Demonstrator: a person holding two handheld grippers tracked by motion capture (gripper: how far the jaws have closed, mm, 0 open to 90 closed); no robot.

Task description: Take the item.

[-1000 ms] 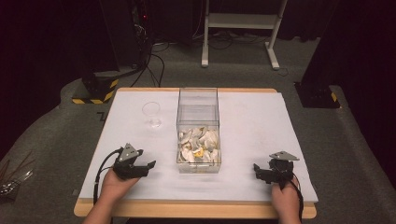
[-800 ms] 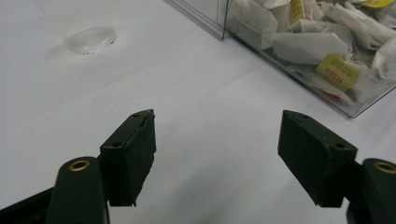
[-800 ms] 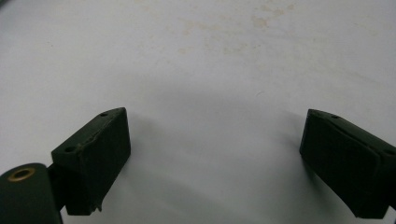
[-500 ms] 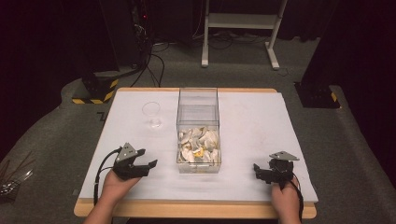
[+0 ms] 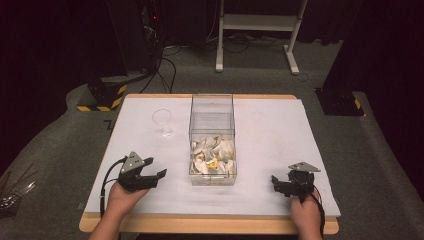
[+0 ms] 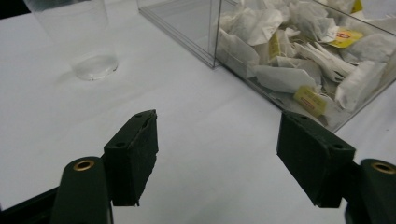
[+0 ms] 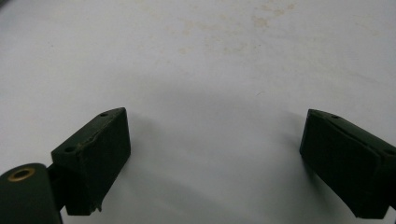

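In the high view, the left claw (image 5: 159, 176) rests on the white counter (image 5: 280, 135) just left of the clear box (image 5: 212, 120) of tea bags (image 5: 212, 155), a clear glass (image 5: 162, 122) stands farther back to the box's left, and the right claw (image 5: 276, 182) sits well apart at the near right. In the left gripper view, the left claw (image 6: 217, 156) is spread wide and holds nothing, with the glass (image 6: 77, 35) ahead on the left and the tea bags (image 6: 299, 51) in the box (image 6: 196, 28) ahead on the right. In the right gripper view, the right claw (image 7: 215, 163) is also spread wide and empty above the bare counter (image 7: 210, 60).

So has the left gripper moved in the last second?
Yes. The left gripper has shifted slightly right, toward the clear box of tea bags, and turned to face it. Its jaws stand open.
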